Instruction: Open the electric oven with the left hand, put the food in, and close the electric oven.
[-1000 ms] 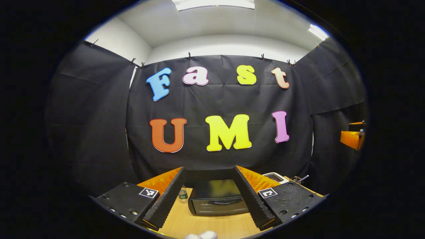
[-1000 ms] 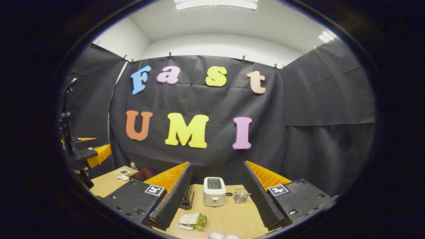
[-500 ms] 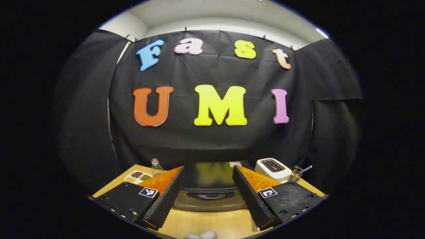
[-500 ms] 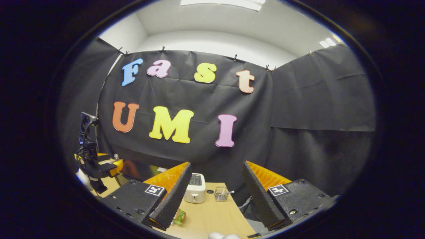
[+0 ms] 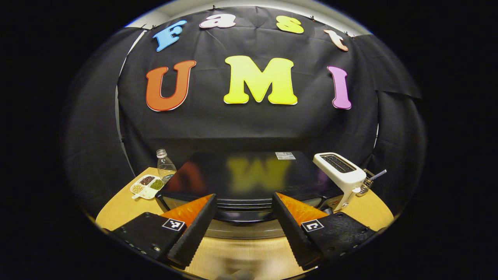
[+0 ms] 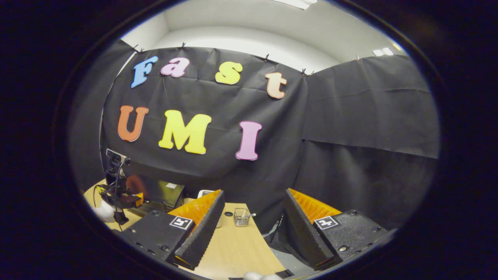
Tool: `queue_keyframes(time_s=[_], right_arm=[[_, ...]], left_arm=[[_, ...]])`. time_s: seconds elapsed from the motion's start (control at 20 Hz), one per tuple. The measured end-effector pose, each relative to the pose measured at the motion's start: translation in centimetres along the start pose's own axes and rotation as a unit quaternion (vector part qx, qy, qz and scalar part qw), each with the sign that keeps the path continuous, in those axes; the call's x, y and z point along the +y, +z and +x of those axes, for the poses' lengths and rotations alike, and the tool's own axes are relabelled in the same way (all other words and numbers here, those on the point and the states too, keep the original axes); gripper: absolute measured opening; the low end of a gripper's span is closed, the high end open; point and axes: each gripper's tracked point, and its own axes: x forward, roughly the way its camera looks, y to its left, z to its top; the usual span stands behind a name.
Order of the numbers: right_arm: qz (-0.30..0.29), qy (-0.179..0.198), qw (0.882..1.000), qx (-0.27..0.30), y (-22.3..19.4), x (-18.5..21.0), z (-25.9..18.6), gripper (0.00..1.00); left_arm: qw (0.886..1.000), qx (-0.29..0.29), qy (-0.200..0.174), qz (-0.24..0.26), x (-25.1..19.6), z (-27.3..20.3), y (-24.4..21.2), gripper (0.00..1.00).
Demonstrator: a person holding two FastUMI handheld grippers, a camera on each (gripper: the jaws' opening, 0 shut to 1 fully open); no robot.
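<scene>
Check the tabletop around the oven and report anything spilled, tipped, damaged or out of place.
Nothing stands out. The oven sits closed, the toaster and bottle stand upright, and the divided dish holds its contents unspilled.

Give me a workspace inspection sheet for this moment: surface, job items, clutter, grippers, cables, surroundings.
Surface: wooden table, bare in front of the oven.
Job's things: black electric oven dead ahead of the left gripper, door closed; its handle lies between the fingers. Food: nothing seen.
Clutter: white toaster, clear bottle, divided snack tray, small wire basket.
Grippers: left gripper open, close to the oven's front; right gripper open, over the table's right end, holding nothing.
Cables: cables on the left gripper's rig in the right gripper view.
Surroundings: black cloth wall, white ceiling above.
</scene>
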Motion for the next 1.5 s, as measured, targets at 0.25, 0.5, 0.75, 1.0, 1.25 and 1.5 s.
queue_keyframes(time_s=[0.25, 0.5, 0.75, 1.0, 1.25, 1.5], right_arm=[[-0.001, 0.003, 1.0, 0.004, -0.3, 0.2, 0.2, 0.91], [0.005, 0.009, 1.0, 0.006, -0.3, 0.8, 0.4, 0.91], [0.006, 0.014, 1.0, 0.006, -0.5, 1.0, 0.0, 0.91], [0.004, 0.019, 1.0, 0.007, -1.1, 1.3, -0.7, 0.91], [0.007, 0.023, 1.0, 0.019, -2.2, 1.8, -1.4, 0.91], [0.0, 0.028, 0.999, 0.021, -2.4, 2.5, -2.4, 0.91]], left_arm=[[1.0, 0.007, 0.004, 0.005, 0.3, 0.2, -0.6, 0.98], [1.0, 0.007, 0.005, 0.005, 0.1, -0.2, -0.9, 0.98], [1.0, 0.005, 0.003, 0.009, 0.1, -2.0, -2.1, 0.98], [1.0, 0.02, -0.004, 0.006, 0.2, -4.4, -4.7, 0.98], [0.999, 0.046, -0.007, 0.011, 0.0, -7.3, -8.3, 0.98], [0.996, 0.083, -0.008, 0.015, 0.0, -9.2, -12.7, 0.97]])
